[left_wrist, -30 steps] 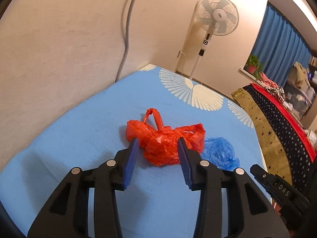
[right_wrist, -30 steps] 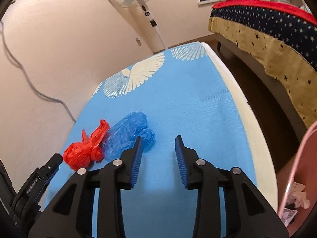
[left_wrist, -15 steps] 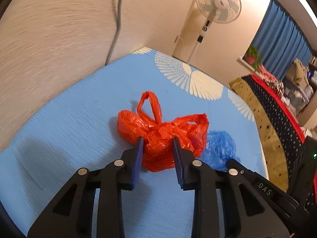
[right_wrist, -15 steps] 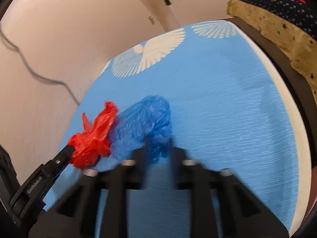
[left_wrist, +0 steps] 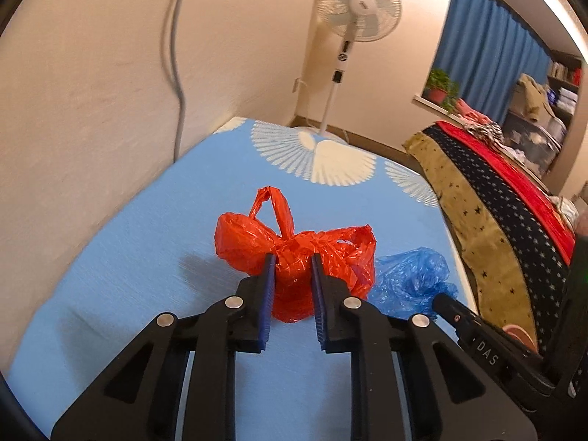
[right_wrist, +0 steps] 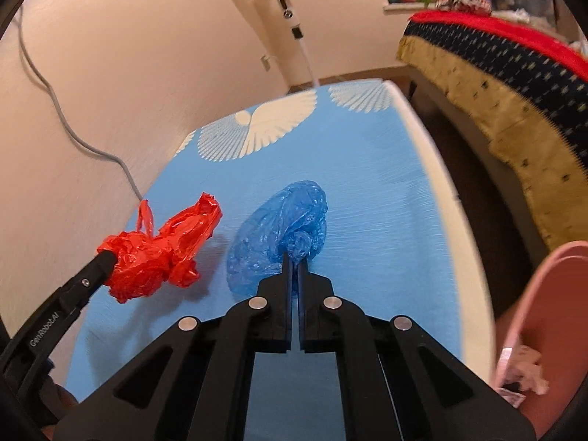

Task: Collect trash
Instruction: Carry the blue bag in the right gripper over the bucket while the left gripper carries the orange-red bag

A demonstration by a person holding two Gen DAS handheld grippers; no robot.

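Claws both grip: the left claw [left_wrist: 290, 257] pinches the crumpled red plastic bag [left_wrist: 294, 250], seemingly clear of the blue patterned mattress [right_wrist: 367, 191]. The right claw [right_wrist: 294, 255], nearly closed, nips the crinkled blue plastic bag [right_wrist: 283, 228] lying just right of it.

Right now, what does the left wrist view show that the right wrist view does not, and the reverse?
Only the left wrist view shows the blue curtain and the left hand-held gripper closed on the red plastic bag. Only the right wrist view shows the pink bin and the right hand-held gripper pinching the blue plastic bag. Both show both bags, the fan and the blue mat.
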